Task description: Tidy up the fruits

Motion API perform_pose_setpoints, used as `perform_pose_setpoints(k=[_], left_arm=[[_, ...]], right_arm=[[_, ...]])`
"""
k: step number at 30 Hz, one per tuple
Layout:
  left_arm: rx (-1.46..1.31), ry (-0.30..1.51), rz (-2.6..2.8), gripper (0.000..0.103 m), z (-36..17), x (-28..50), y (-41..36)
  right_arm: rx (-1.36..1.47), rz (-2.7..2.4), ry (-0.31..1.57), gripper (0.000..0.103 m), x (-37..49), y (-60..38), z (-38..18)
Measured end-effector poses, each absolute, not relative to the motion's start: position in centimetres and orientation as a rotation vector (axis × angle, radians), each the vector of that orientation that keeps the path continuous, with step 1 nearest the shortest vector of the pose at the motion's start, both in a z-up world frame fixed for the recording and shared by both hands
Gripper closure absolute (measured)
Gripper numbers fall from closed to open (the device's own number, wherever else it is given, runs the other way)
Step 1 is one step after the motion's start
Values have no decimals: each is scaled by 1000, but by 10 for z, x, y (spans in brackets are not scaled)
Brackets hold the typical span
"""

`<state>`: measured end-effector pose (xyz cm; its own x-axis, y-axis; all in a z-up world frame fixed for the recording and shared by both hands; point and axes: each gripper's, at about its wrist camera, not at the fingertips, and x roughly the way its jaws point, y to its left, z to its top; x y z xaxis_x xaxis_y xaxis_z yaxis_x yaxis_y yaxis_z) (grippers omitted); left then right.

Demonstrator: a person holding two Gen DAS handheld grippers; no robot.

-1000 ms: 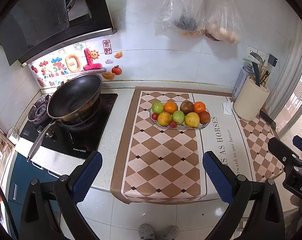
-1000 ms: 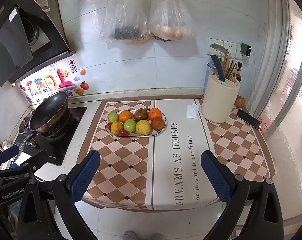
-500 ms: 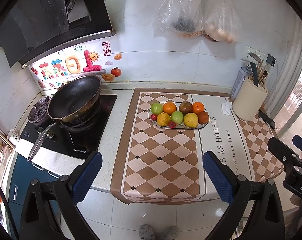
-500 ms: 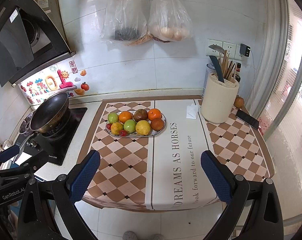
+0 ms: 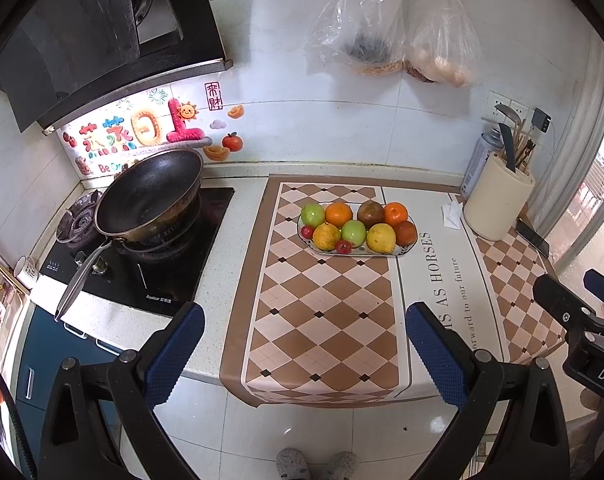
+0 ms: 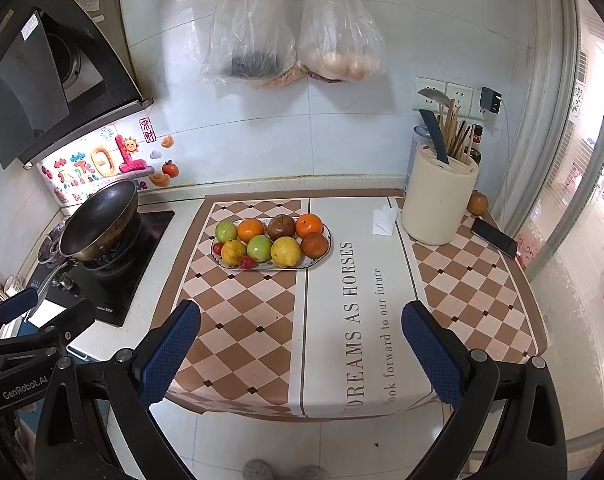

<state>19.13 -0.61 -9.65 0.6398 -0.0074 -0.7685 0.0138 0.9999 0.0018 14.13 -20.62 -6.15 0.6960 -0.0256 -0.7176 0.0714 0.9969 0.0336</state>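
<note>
Fruits (image 6: 270,241) fill the plate (image 6: 322,257); both claws gape, empty.

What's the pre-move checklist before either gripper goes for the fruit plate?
1. Left gripper open, holding nothing: ok.
2. Right gripper open, holding nothing: ok.
3. Fruit plate fully on the mat, fruit piled inside: ok.
4. Path over the mat to the plate free of objects: ok.
5. Grippers within reach of the plate: not ok, both hang off the counter edge.
6. Stray fruit behind the utensil holder, access: cannot tell.
</note>
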Motion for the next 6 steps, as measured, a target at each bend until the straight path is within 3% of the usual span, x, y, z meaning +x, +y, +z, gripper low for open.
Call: perform_pose_setpoints(k=[6], left_arm=[[8, 873, -16, 0, -97, 191, -6]], right_arm=[[64, -57, 799, 0, 141, -205, -62]])
